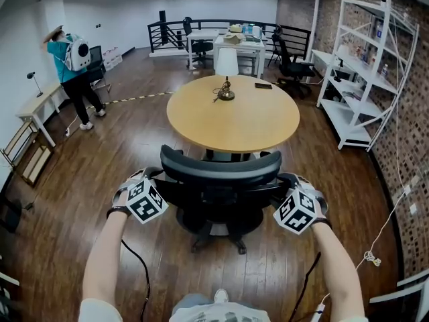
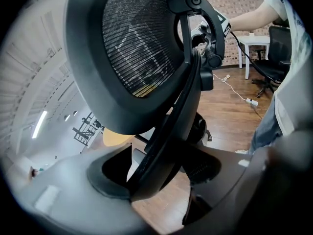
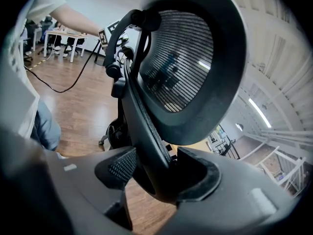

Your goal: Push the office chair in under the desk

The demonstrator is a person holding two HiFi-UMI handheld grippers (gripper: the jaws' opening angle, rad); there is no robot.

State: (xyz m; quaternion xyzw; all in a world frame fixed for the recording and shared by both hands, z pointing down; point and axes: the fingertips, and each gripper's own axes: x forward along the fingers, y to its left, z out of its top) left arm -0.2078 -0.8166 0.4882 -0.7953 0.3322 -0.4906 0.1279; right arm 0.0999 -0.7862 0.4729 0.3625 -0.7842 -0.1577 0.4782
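Head view showed the office chair [image 1: 221, 173] standing at the near side of the round desk [image 1: 232, 116], with its backrest turned to the person and its top just beside the near edge of the desk. The wheeled base [image 1: 218, 230] stood on the wooden floor [image 1: 80, 180], nearer to the person than the desk edge, so I judged that the chair was not yet fully pushed in. The left gripper [image 1: 153, 188] was clenched on the left edge of the backrest, and its own view showed the black frame [image 2: 166, 131] squeezed between both pads. The right gripper [image 1: 289, 192] grasped the right edge in the same way, with the frame [image 3: 146, 131] sitting tight between its jaws. Several things could go wrong from here. If one side pushed harder than the other, the chair would probably turn on its base and go toward the desk at an angle. The wheels could also meet the foot of the desk, which is mostly hidden, and stop the chair suddenly. A hard bump against the desk might shake the lamp [image 1: 226, 69] standing on the far part of the desk. The curved frame could slip out of the jaws if the push went downward.
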